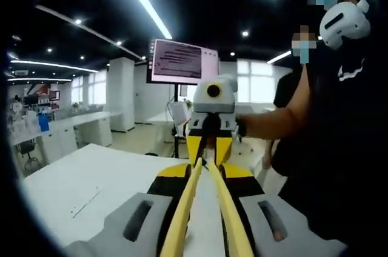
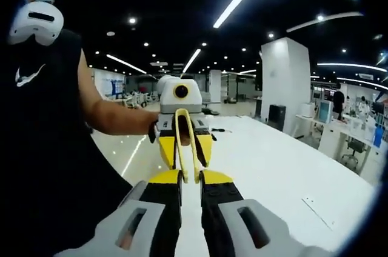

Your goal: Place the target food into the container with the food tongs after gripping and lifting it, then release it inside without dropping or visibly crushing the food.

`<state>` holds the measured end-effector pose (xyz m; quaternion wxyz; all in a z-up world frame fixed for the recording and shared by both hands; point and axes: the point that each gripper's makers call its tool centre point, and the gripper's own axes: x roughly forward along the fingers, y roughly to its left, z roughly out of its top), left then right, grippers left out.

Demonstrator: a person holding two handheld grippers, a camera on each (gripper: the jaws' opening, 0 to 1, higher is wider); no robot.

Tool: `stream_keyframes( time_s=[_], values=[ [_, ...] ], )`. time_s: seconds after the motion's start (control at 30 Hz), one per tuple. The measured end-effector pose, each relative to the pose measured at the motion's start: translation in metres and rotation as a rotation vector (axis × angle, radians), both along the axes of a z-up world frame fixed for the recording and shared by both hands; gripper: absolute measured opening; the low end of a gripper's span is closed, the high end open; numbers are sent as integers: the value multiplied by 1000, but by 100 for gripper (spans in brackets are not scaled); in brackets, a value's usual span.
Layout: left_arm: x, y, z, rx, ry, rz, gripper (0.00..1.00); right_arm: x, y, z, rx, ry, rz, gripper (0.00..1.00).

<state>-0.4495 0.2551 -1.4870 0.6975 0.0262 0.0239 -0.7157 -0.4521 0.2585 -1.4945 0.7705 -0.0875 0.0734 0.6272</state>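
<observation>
The food tongs (image 1: 183,208) are in the left gripper (image 1: 204,175), whose jaws stand one on each side of the two yellow arms and press against them. From there the tongs reach forward over the white bench (image 1: 103,178) toward the right gripper (image 1: 209,148), which faces them head on. In the right gripper view the same tongs (image 2: 179,142) show as a narrow yellow loop hanging in front of the left gripper (image 2: 185,157), with their near ends coming down to the tips of the right gripper (image 2: 191,179). Its jaws stand close together with only a slim gap. Whether they pinch the tong ends or merely sit beside them I cannot tell, since the ends meet the jaws right where the view foreshortens. The bare stretch of bench (image 2: 285,166) around them carries no food or container that I can make out, so where those lie is unknown from here. I judge this to be the opening step: the tool is being seated and squared in the grip, and the food has not yet been approached. The next move calls for a firm, centred hold on the tongs that leaves their arms free to spring open. The tool then has to be carried to the food with its tips spread, and closed only gently enough to lift without crushing.
</observation>
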Motion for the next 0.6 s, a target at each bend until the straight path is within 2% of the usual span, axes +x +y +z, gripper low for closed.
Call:
stream_keyframes(
  time_s=[0.03, 0.13, 0.17, 0.37, 0.6],
  values=[
    [1, -1, -1, -2, -9, 7, 15, 2, -1, -1, -1, -2, -11, 4],
    [2, -1, -2, 1, 15, -9, 16, 1, -2, 0, 10, 10, -10, 3],
    [4, 0, -4, 14, -11, -6, 16, 2, -1, -2, 2, 1, -20, 2],
    [14, 4, -8, 38, -17, 21, 20, 8, 1, -3, 5, 4, -38, 2],
    [30, 24, -12, 57, 0, 58, 21, 18, 7, -1, -3, 5, -35, 1]
  ],
)
